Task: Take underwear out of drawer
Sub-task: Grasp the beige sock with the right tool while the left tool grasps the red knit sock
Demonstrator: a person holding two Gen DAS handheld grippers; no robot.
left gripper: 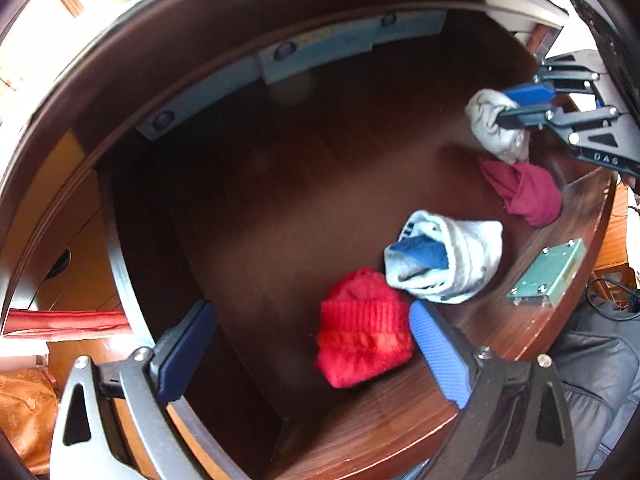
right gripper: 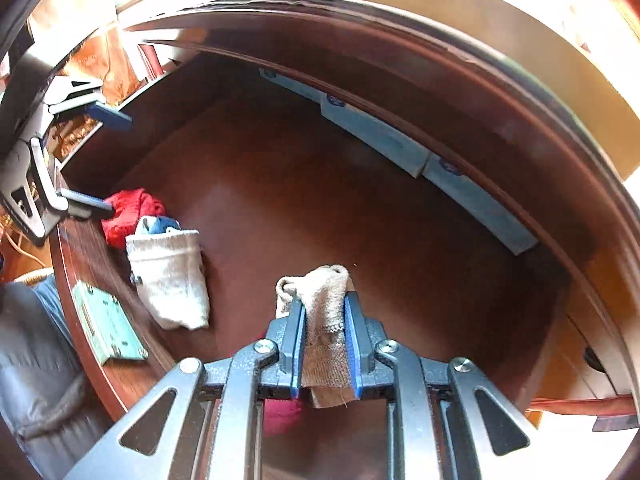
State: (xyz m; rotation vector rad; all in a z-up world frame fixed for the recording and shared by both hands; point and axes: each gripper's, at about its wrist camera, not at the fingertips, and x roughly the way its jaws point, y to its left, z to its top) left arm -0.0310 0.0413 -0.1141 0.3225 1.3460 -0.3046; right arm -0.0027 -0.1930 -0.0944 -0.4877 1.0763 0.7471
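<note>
Clamping a beige knit bundle (right gripper: 324, 320) above the dark wooden drawer (right gripper: 360, 200), the right gripper (right gripper: 325, 340) held firm; left gripper (left gripper: 312, 344) gaped over a red knit bundle (left gripper: 362, 328) at the near wall.

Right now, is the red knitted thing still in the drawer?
Yes. The red knitted bundle lies on the drawer floor, between the open left gripper's fingers, untouched.

A green metal lock plate (left gripper: 548, 276) sits on the wooden front edge — off to the right of the left jaws, lower left of the right ones. Pale blue boxes (left gripper: 320, 48) line the far wall, well beyond both jaws. Orange patterned cloth (left gripper: 24, 408) shows outside — lower left.
</note>
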